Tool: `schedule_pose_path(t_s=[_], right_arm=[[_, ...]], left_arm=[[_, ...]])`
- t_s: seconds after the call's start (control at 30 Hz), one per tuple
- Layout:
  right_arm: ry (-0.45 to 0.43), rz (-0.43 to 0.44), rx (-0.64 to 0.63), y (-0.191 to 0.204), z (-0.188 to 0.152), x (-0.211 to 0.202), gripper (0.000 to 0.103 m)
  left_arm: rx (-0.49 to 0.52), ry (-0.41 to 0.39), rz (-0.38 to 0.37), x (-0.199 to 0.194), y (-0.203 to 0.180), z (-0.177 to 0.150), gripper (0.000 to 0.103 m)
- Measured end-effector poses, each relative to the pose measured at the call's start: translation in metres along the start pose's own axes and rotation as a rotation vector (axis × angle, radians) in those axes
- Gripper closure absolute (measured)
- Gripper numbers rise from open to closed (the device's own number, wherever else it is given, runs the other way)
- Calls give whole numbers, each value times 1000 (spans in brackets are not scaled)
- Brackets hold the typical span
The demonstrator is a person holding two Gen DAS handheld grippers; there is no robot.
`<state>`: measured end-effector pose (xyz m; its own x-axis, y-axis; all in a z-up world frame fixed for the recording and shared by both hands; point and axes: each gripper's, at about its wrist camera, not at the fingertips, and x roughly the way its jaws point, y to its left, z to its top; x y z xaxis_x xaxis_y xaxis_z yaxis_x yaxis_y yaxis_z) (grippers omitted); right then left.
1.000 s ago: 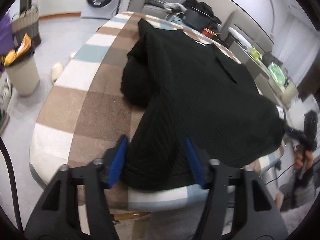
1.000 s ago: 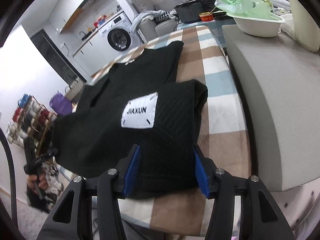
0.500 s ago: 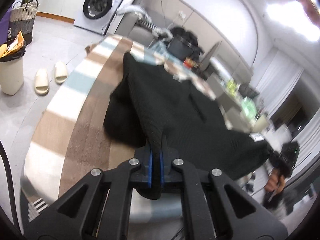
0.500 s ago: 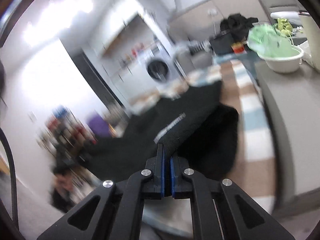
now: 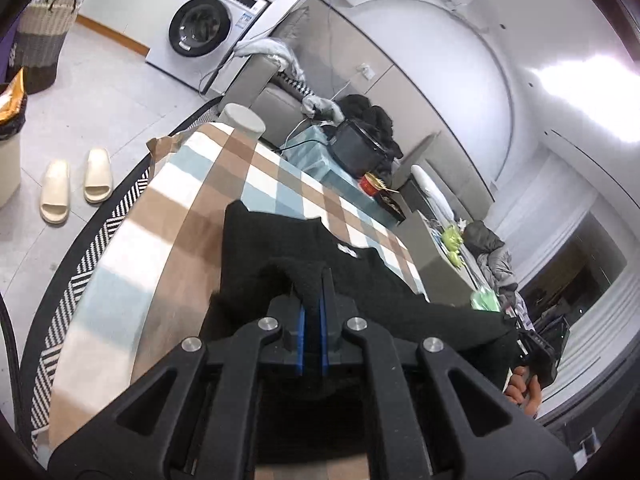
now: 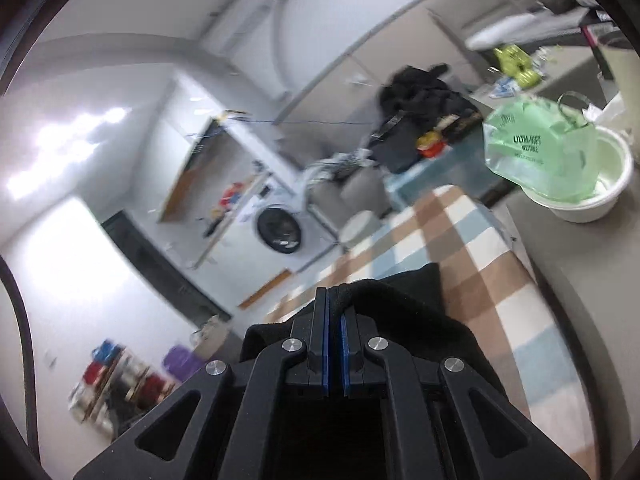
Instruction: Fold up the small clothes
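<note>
A black knitted garment (image 5: 384, 288) lies across the checked table (image 5: 192, 216), its near edge raised. My left gripper (image 5: 313, 280) is shut on that raised edge, and the cloth bunches over its blue pads. In the right wrist view the same black garment (image 6: 404, 300) drapes over my right gripper (image 6: 334, 298), which is shut on another part of the edge. A small white label (image 5: 347, 249) shows near the collar. At the far right of the left wrist view, a hand holds the right gripper (image 5: 540, 354) beside the stretched cloth.
A white bowl with a green plastic bag (image 6: 540, 156) sits on a grey surface right of the table. A black pot (image 5: 356, 152) and red tin stand past the table's far end. Slippers (image 5: 76, 184), a bin and a washing machine (image 5: 200, 28) are on the floor side.
Both grippers went from open around the garment's near edge to shut on it. Both have since risen and carried the edge forward over the table, folding the cloth onto itself.
</note>
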<state>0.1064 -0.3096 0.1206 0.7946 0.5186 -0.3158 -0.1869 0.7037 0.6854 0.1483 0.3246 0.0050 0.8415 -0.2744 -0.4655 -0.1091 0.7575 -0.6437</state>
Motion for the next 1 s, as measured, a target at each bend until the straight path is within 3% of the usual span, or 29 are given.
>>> schedule_pose_path(t_s=[0.1, 0.13, 0.17, 0.2, 0.23, 0.3, 0.37, 0.57, 0.67, 0.9, 1.0], right_arm=[[80, -84, 51, -15, 20, 57, 92], [99, -125, 49, -20, 23, 68, 85], [117, -202, 30, -24, 26, 83, 66], [133, -258, 22, -31, 28, 95, 62], [153, -275, 40, -38, 29, 102, 61], [200, -289, 37, -47, 26, 107, 60], [216, -327, 13, -52, 19, 102, 59], [300, -430, -163, -49, 4, 110, 58], [329, -442, -209, -46, 1, 125, 49], [394, -468, -381, -34, -2, 176, 45], [406, -478, -396, -35, 0, 192, 45]], left_arm=[[-39, 29, 50, 42, 13, 23, 99], [-51, 44, 61, 54, 17, 27, 98], [-72, 57, 78, 68, 23, 31, 94], [-85, 64, 96, 77, 29, 34, 84], [-100, 70, 123, 84, 34, 37, 77], [-132, 69, 118, 90, 44, 35, 53], [-135, 61, 136, 92, 52, 33, 47], [-64, 119, 181, 106, 59, 18, 46], [-10, 138, 208, 116, 54, 13, 46], [64, 159, 225, 130, 46, 15, 46], [80, 162, 236, 131, 45, 16, 46]])
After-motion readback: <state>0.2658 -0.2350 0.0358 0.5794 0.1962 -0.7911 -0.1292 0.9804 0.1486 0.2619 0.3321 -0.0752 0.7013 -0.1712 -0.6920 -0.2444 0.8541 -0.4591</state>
